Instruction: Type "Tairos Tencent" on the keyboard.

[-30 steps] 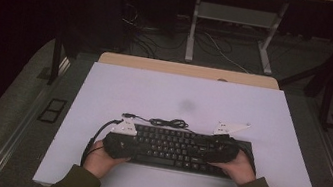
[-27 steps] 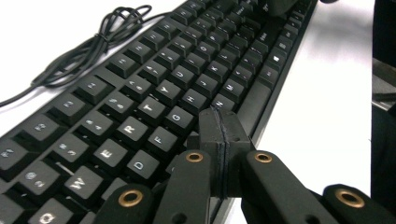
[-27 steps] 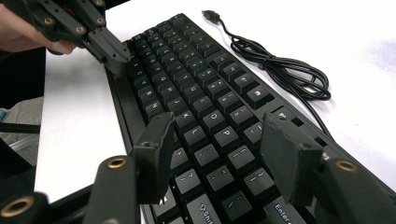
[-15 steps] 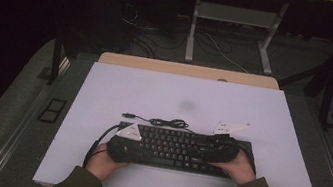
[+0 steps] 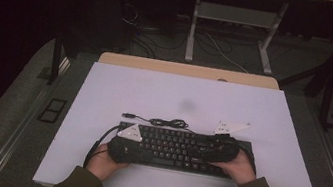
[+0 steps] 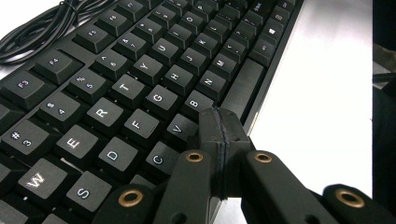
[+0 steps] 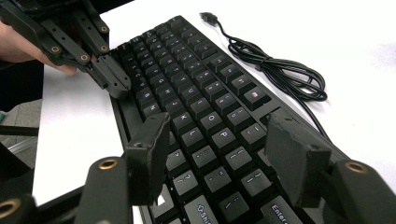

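Left tongs (image 6: 219, 140): jaws pressed together with nothing between them, tip just over the keys near the space bar.
Right tongs (image 7: 219, 158): jaws apart, holding nothing, above the keys at the Enter end.
Risk: I think the closed tip can press two keys at once, or push the keyboard along the smooth table (image 5: 295, 159).
Keyboard (image 5: 181, 149): black, white letters, flat near the front edge of the table.
Cable (image 7: 280, 70): black, coiled loosely behind the keyboard.

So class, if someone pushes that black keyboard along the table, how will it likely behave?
The keyboard looks stiff and flat, so it probably slides whole rather than bending or tipping. Its loose bundled cable is floppy and would likely trail behind. The smooth white table suggests easy sliding.
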